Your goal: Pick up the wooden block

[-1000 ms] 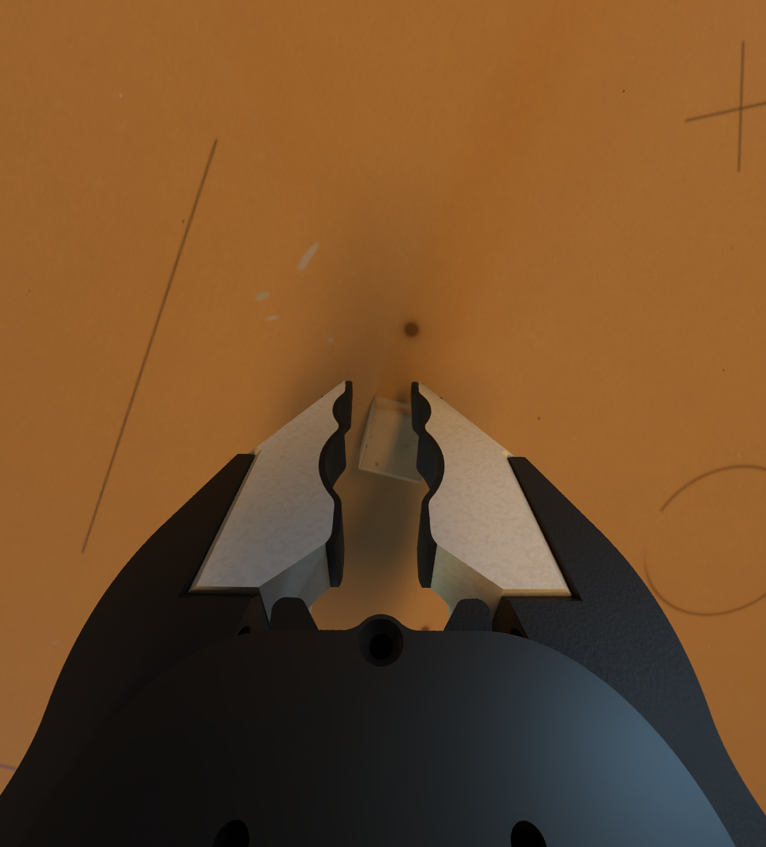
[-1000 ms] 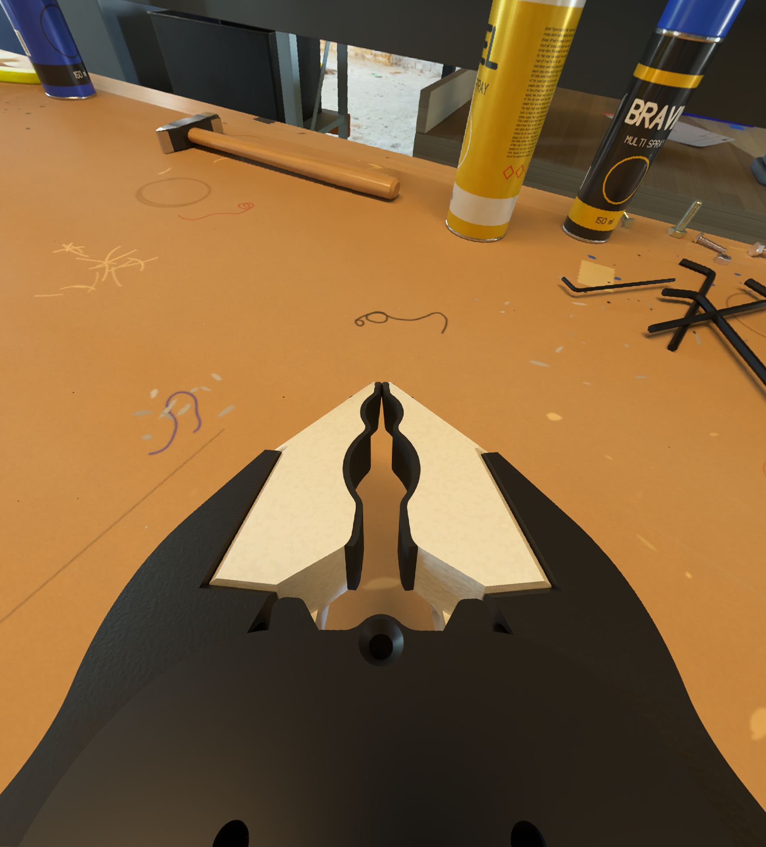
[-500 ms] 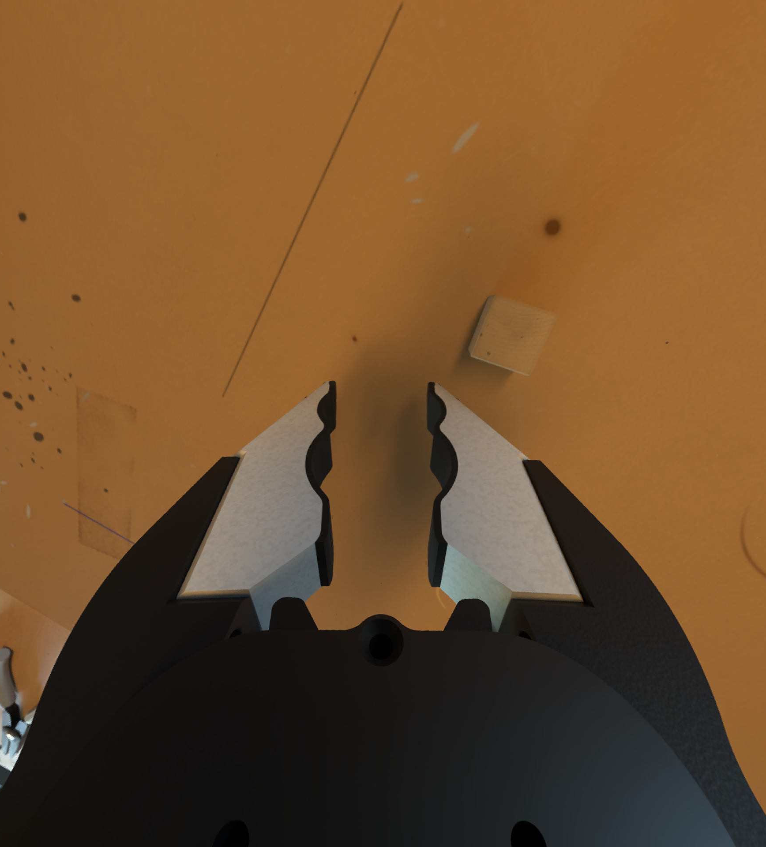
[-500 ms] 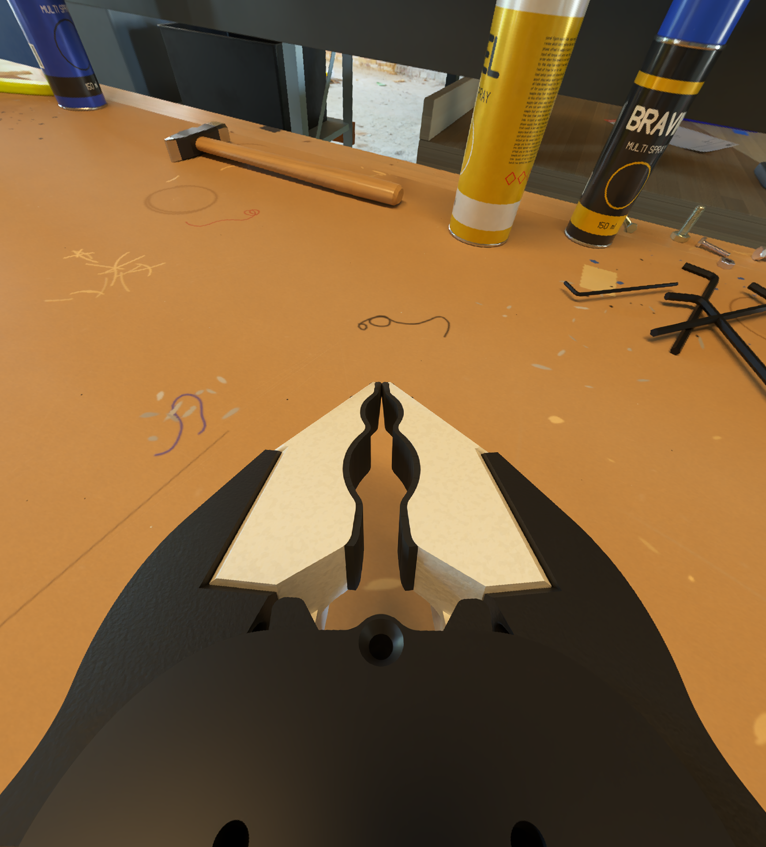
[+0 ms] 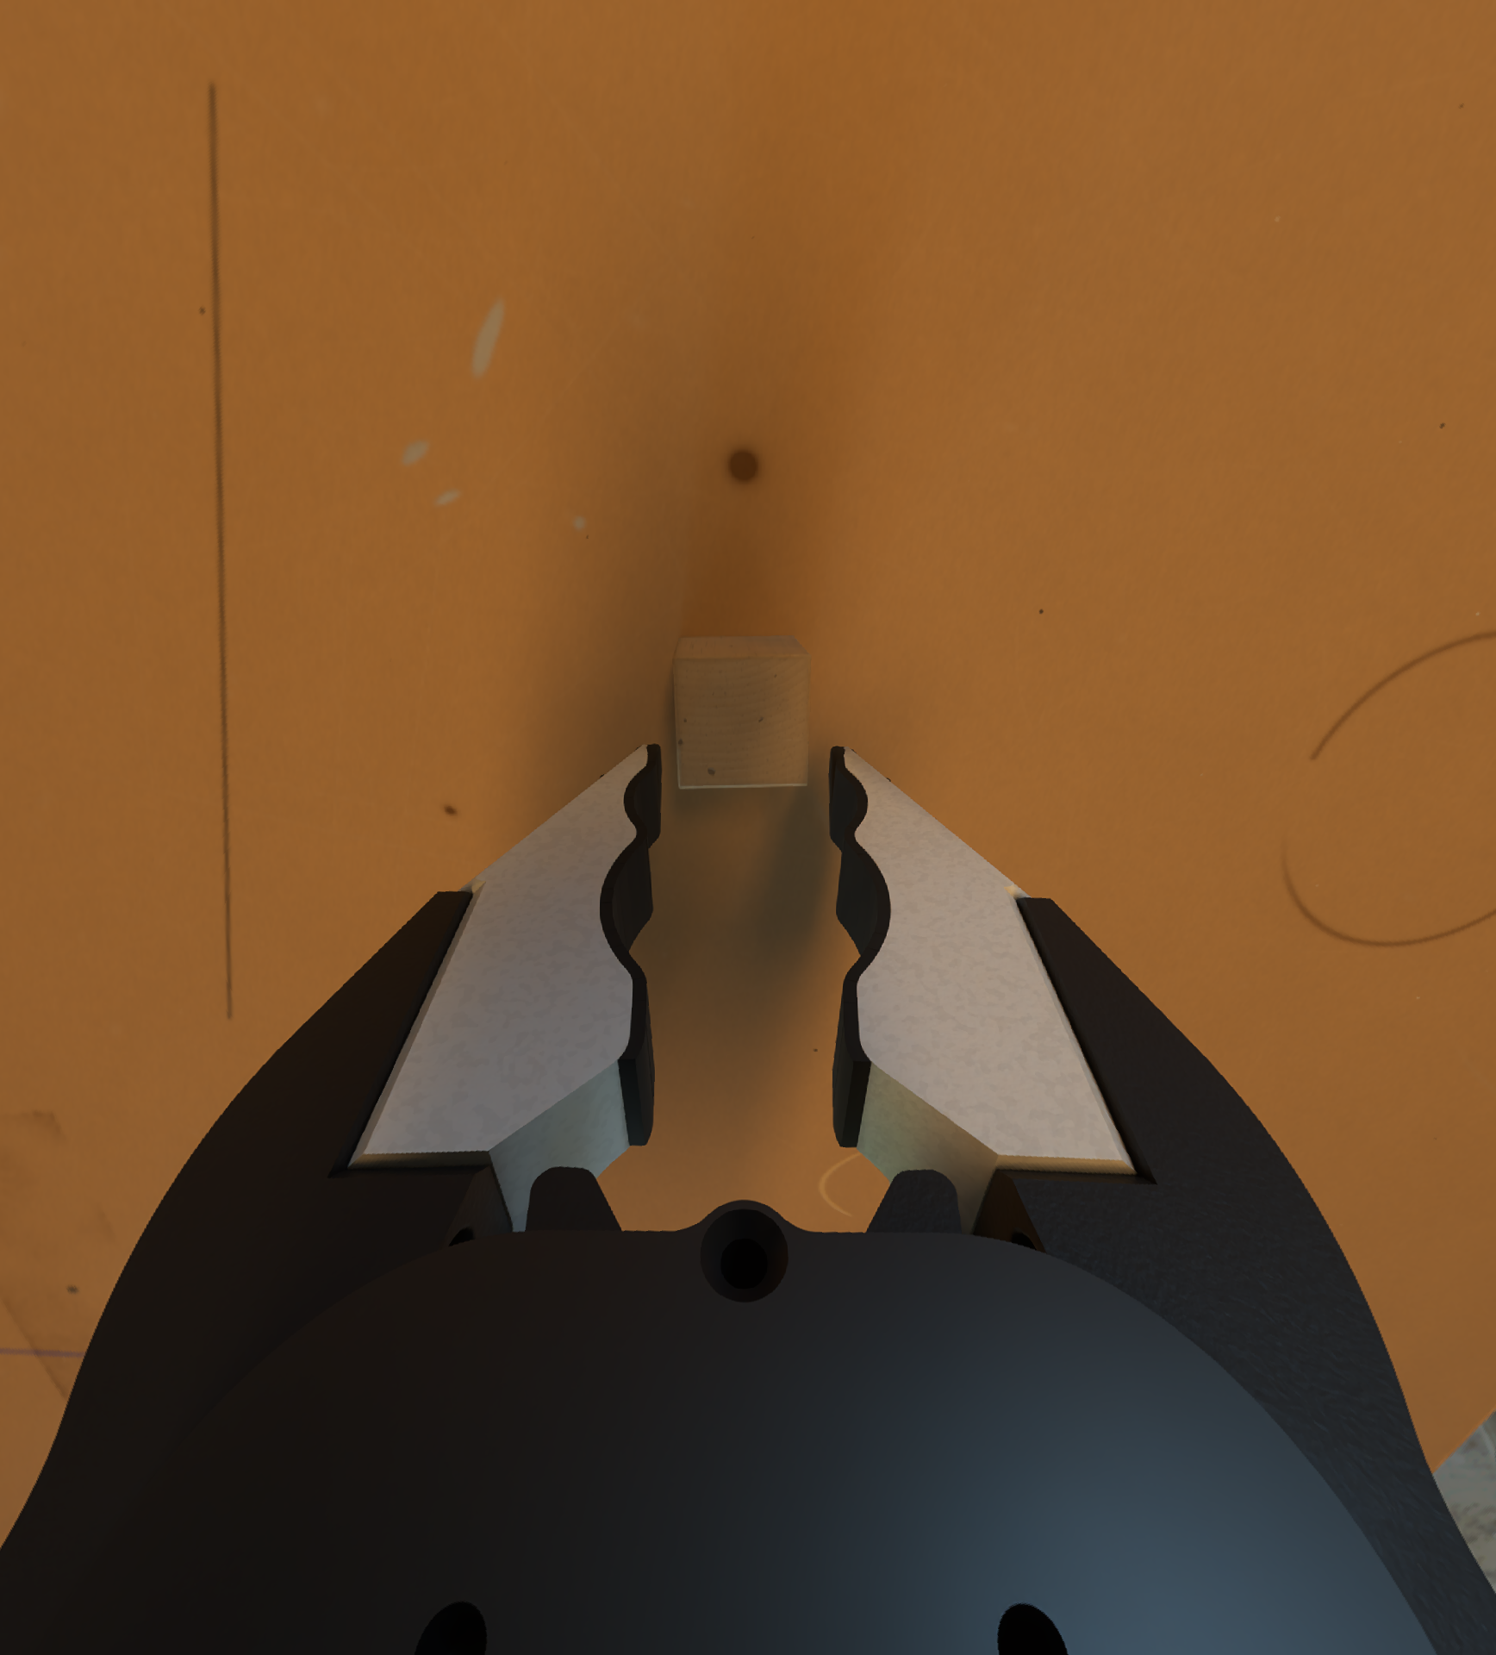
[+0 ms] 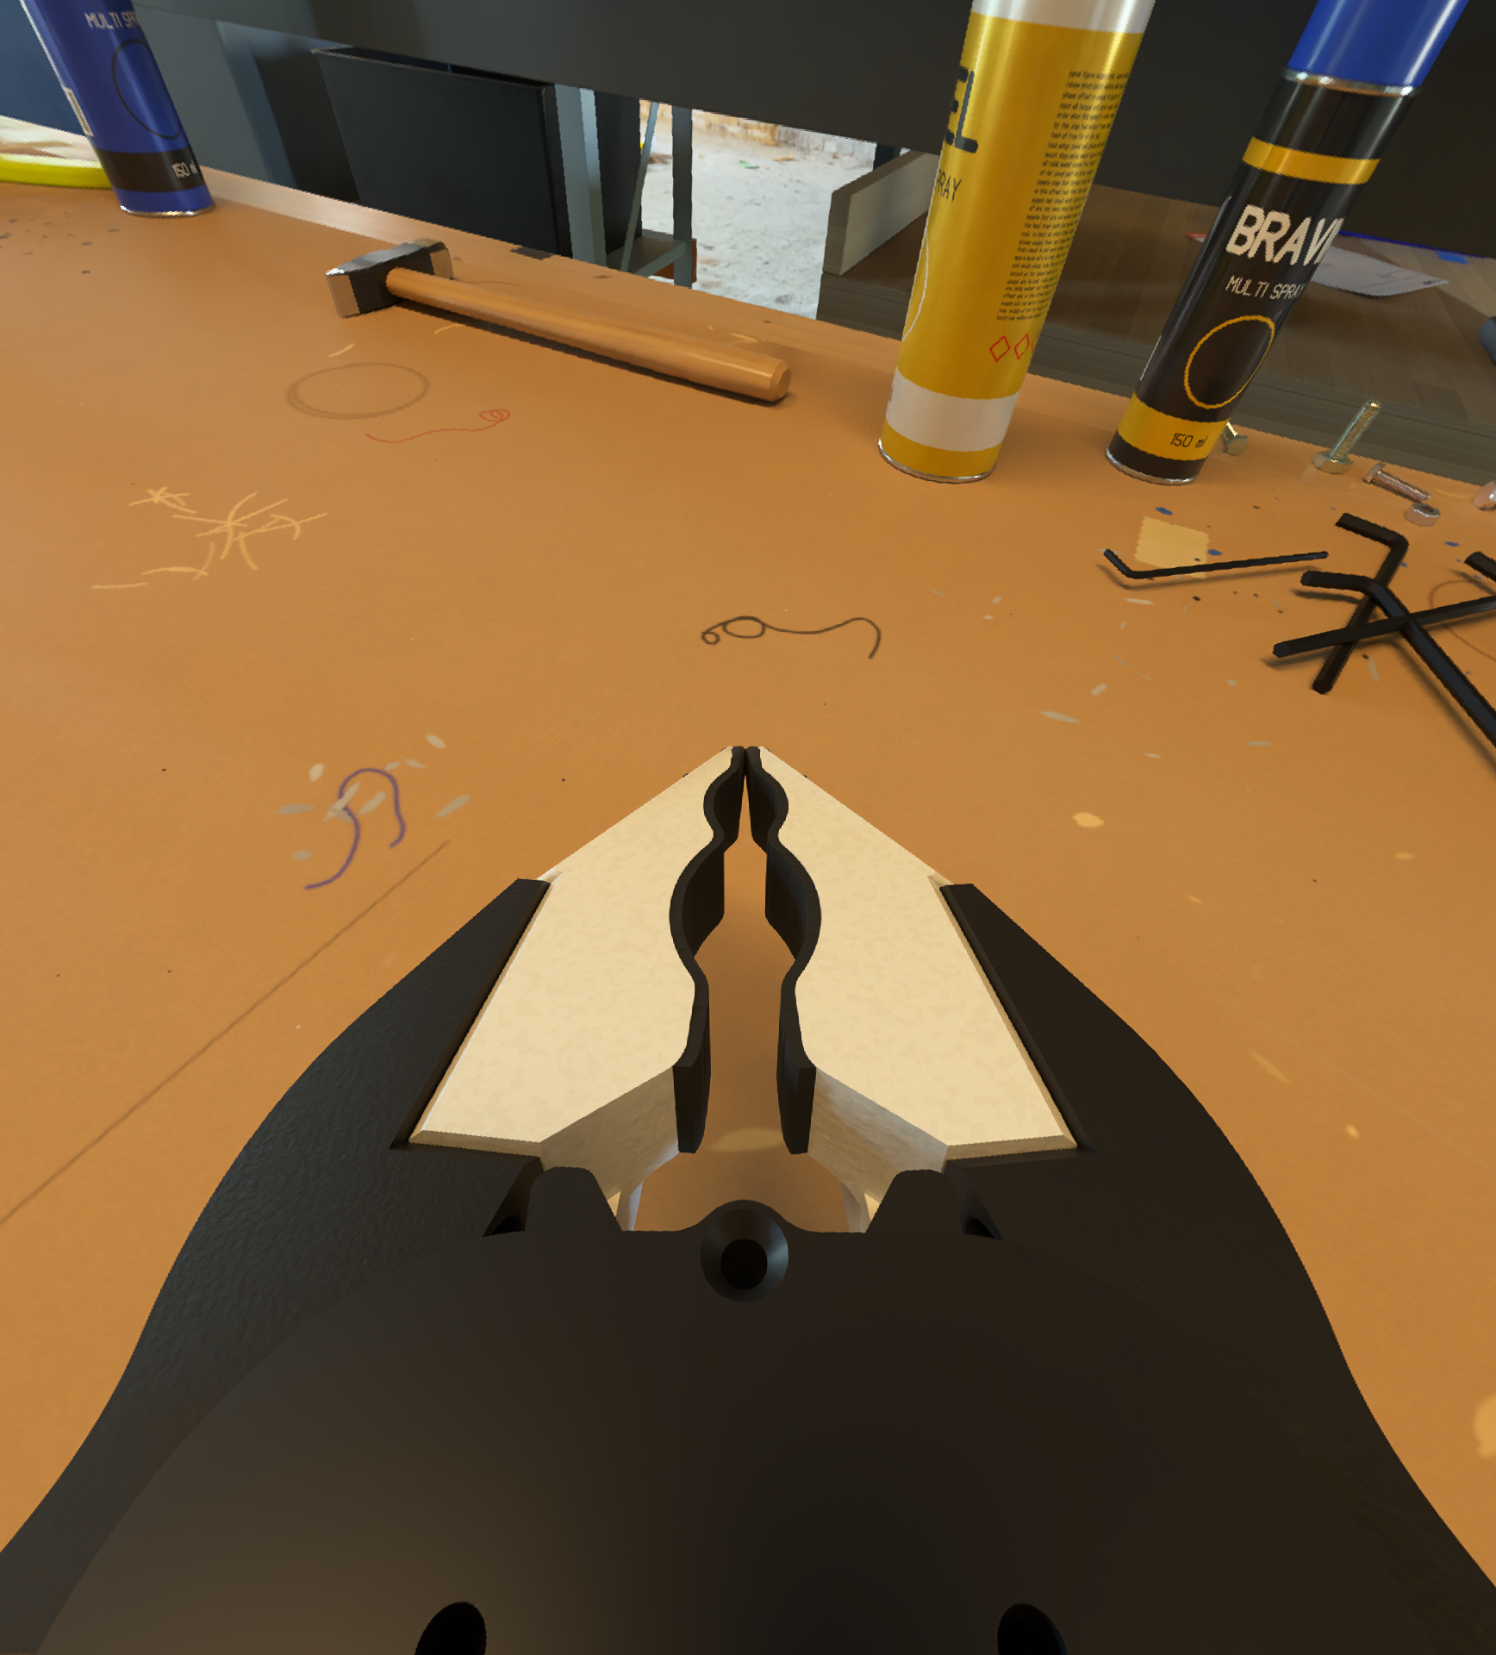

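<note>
pale wood, one small wooden block [image 5: 742, 712] sits on the orange bench [image 5: 1085, 358], just ahead of the tips of the left hand-held gripper [image 5: 744, 770], lined up with the gap between them and not touched by either finger. that left hand-held gripper has its two fingers spread apart with nothing held, pointing down at the bench top. near the block the bench shows one dark dot, one long thin pencil line on the left and one drawn oval on the right. the right hand-held gripper [image 6: 744, 757] hangs low over the bench elsewhere, its two fingertips pressed together with nothing between them. ahead of it lie one hammer [image 6: 547, 313] with a wooden handle, and three spray cans standing upright: one blue can [image 6: 131, 107] at far left, one yellow can [image 6: 995, 242] and one black can [image 6: 1246, 269] with a blue cap. right of those lie four black hex keys [image 6: 1398, 618], three of them crossed over each other, and beyond them about three loose bolts [image 6: 1398, 488]. the block does not show in the right wrist view.
</note>
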`<move>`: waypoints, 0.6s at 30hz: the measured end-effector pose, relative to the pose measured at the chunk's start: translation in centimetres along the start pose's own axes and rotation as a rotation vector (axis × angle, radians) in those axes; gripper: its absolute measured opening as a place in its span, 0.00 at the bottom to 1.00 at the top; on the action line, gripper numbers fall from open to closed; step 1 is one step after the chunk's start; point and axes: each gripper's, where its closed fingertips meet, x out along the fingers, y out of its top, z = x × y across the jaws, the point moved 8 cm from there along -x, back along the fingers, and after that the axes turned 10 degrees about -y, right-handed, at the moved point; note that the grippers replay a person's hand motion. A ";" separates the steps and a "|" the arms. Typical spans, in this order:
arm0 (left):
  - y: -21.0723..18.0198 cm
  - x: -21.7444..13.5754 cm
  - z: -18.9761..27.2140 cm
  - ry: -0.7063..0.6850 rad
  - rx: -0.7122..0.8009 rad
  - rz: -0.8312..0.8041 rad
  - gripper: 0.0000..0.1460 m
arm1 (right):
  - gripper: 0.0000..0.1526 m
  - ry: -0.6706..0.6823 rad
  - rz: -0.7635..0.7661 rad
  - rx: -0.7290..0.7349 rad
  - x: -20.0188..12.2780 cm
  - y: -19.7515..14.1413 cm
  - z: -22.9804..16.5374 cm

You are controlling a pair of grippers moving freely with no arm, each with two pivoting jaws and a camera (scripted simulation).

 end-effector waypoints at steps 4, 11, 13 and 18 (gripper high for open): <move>0.4 0.5 -0.3 -0.028 0.046 -0.021 0.25 | 0.00 -0.005 -0.002 0.000 0.0 0.0 0.0; 0.5 0.8 -0.6 -0.063 0.032 -0.036 0.22 | 0.00 -0.004 -0.004 -0.001 0.0 0.0 0.0; 0.5 0.2 -0.5 -0.046 0.013 -0.028 0.22 | 0.00 -0.002 0.000 0.005 0.0 0.0 0.0; -0.9 -3.2 -0.3 0.043 -0.059 0.033 0.22 | 0.00 0.005 0.004 0.006 0.0 0.0 0.0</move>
